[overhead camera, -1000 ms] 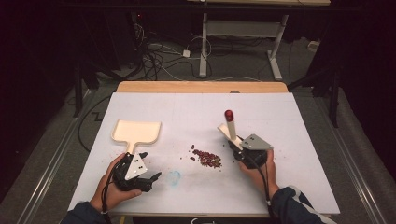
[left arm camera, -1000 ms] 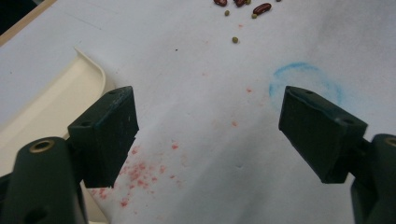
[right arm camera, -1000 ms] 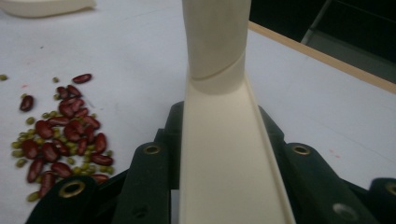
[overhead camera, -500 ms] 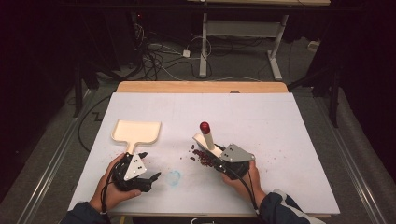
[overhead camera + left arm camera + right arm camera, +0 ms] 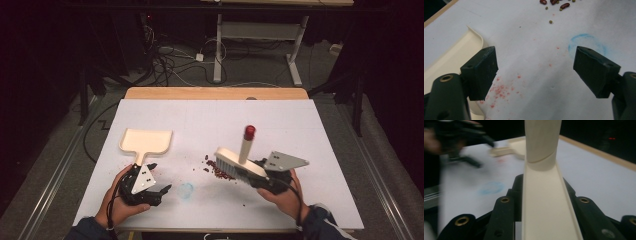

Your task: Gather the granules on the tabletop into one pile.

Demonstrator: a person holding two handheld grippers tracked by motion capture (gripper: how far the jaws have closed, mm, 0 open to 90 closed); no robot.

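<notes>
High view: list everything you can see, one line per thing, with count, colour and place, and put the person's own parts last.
table: one, white top with a wooden far edge, centre of view.
dustpan: one, cream, on the table's left part, handle toward the person.
brush: one, cream with a red handle tip, held right of centre.
beans: a small scatter, dark red, under and beside the brush.
blue mark: one, pale blue ring, on the table's near middle.
desk frame: one, light grey, on the floor beyond the table.
cables: several, dark, on the floor beyond the table.
left tongs: one pair, black, open, beside the dustpan handle.
right tongs: one pair, black, shut on the brush.
</notes>
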